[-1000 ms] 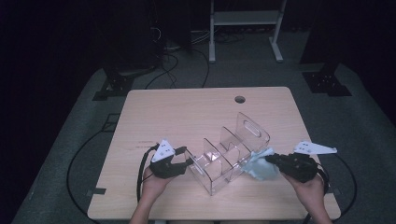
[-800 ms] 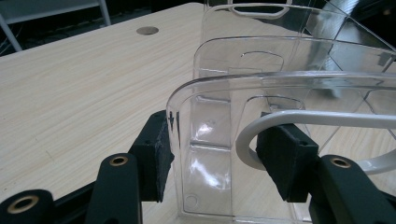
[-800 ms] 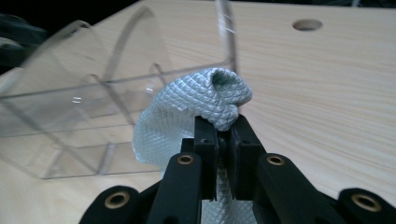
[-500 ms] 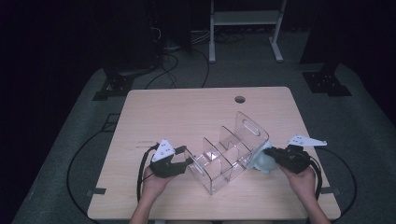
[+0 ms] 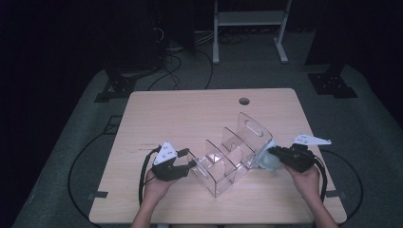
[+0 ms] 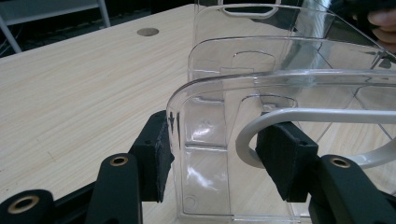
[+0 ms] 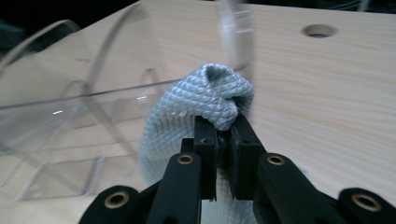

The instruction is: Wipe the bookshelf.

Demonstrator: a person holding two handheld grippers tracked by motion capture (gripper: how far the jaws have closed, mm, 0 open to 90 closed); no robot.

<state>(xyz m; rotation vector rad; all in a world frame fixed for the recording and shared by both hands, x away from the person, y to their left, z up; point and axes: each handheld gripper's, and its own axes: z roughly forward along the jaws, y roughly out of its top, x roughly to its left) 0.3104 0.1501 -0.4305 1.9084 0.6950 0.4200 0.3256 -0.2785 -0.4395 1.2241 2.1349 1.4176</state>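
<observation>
A clear plastic organizer [image 5: 237, 152] with several dividers lies slantwise on the wooden table [image 5: 190, 114]. My left gripper [image 5: 190, 164] is at its near left end. In the left gripper view its black pads [image 6: 156, 158] straddle the organizer's [image 6: 261, 93] end corner and press on it. My right gripper [image 5: 275, 154] is at the organizer's right side, shut on a pale blue-grey woven cloth [image 5: 266, 160]. In the right gripper view the cloth [image 7: 187, 107] bulges from the jaws of that gripper [image 7: 223, 135] and touches the clear wall [image 7: 70, 121].
A round cable hole [image 5: 244, 101] sits near the table's far edge. Bare tabletop lies beyond and left of the organizer. A white-framed stand [image 5: 249, 28] and cables stand on the dark floor behind the table.
My right gripper has carried the cloth a little farther from the person, along the organizer's right side. The left gripper and the organizer have kept still.
</observation>
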